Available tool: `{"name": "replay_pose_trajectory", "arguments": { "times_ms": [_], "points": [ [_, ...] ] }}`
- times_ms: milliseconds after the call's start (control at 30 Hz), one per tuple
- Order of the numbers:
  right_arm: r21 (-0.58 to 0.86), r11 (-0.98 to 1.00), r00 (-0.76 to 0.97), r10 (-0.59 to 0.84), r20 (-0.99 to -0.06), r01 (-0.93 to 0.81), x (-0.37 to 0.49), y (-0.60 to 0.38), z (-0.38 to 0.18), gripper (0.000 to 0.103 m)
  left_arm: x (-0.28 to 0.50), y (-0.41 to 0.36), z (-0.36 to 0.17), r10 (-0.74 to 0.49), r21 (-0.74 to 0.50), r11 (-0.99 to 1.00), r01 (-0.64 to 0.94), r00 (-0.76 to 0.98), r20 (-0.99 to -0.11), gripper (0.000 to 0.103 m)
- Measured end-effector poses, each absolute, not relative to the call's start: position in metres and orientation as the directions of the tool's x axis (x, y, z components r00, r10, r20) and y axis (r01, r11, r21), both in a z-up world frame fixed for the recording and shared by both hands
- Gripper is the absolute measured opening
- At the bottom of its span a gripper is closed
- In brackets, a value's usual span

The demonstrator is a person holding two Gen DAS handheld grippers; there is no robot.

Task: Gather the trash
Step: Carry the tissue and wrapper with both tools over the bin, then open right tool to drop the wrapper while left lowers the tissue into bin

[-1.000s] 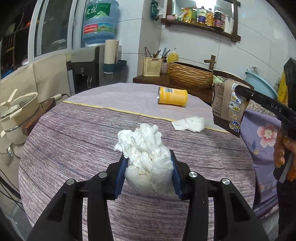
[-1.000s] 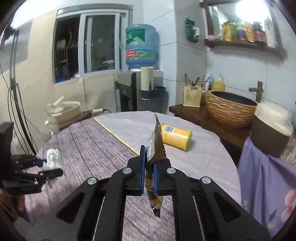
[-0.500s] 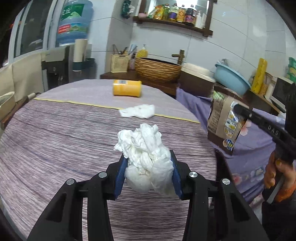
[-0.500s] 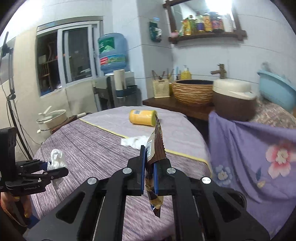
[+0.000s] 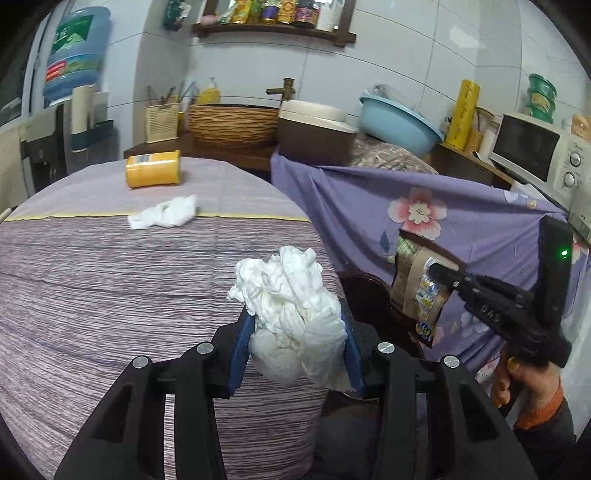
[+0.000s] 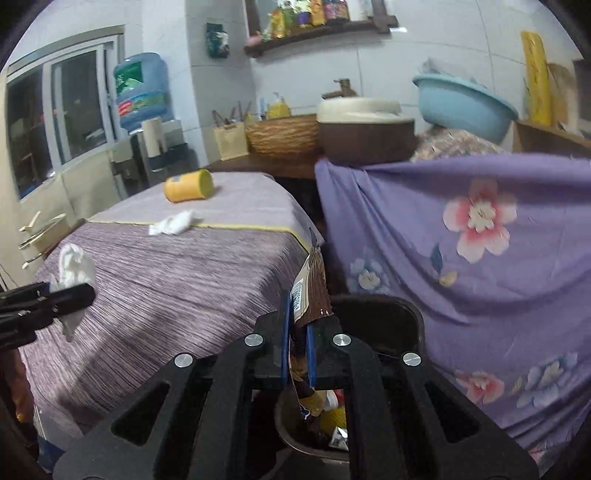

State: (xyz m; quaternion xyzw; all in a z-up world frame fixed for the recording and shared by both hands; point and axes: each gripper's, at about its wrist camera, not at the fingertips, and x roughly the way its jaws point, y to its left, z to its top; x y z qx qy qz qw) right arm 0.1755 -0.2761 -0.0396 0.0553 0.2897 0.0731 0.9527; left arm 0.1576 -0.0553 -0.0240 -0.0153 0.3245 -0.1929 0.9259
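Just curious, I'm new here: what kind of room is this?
Most likely a home kitchen and dining corner: a microwave, a shelf of sauce bottles, and a water dispenser jug surround a cloth-covered round table.

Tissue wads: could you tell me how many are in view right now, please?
2. One tissue wad is clamped in the left gripper, above the table edge. The other wad lies on the table, nearer than the yellow can. None seem hidden.
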Motion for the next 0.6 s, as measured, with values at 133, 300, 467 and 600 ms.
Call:
{"name": "replay_pose_trajectory", "arguments": {
  "times_ms": [133,300,467,600],
  "points": [
    [0.187,0.979,0.791,0.174,-0.586,-0.077,0.183,-0.288,-0.066,0.008,0.159,-0.069,-0.030,-0.382,-0.153,0.916,0.370,0.695,-0.609,0.043],
    [0.217,0.975,0.743,0.174,-0.646,-0.040,0.201,-0.295,-0.109,0.008,0.161,-0.082,-0.038,-0.392,-0.151,0.909,0.388,0.675,-0.625,0.043],
    [0.245,0.969,0.690,0.174,-0.703,0.005,0.218,-0.301,-0.149,0.008,0.159,-0.094,-0.045,-0.404,-0.150,0.900,0.409,0.654,-0.640,0.043],
    [0.257,0.966,0.669,0.179,-0.721,0.018,0.224,-0.303,-0.166,0.008,0.158,-0.105,-0.052,-0.414,-0.151,0.892,0.426,0.635,-0.653,0.043]
  ]
}}
